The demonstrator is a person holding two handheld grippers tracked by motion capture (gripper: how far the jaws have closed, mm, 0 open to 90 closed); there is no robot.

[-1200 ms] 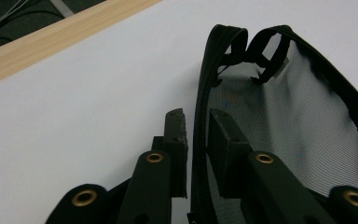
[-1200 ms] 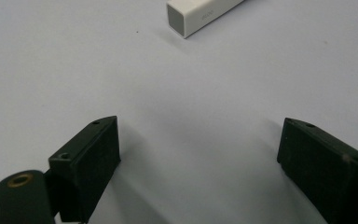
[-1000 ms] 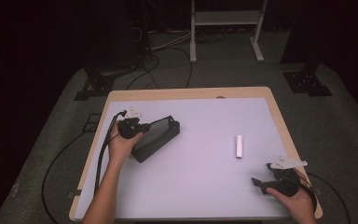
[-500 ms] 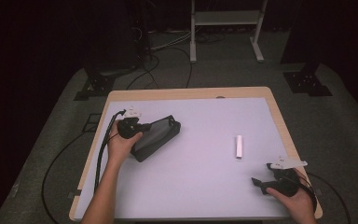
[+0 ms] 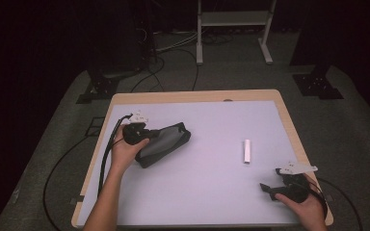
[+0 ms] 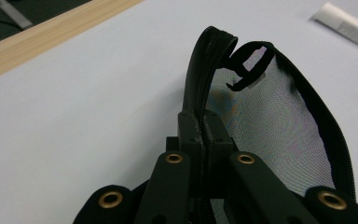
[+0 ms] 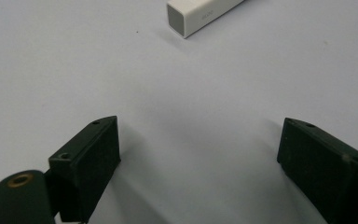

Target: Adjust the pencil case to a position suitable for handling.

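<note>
A black mesh zip pouch (image 5: 166, 143) lies on the left part of the white table (image 5: 207, 192). My left gripper (image 5: 142, 132) is shut on the pouch's near zipper edge (image 6: 200, 116), holding that rim up; the mesh side (image 6: 270, 126) and a zipper pull (image 6: 242, 77) show beyond the jaws. A small white box (image 5: 246, 151) lies right of centre, its end (image 7: 186, 14) facing my right gripper. That right gripper (image 5: 269, 188) rests near the table's front right corner, open, with only bare table between its fingers (image 7: 86, 163).
The table has a wooden rim (image 5: 192, 96) around it. Cables (image 5: 106, 159) trail off the left side to the grey carpet. A white frame stand (image 5: 233, 19) and dark equipment bases (image 5: 318, 84) sit on the floor behind.
</note>
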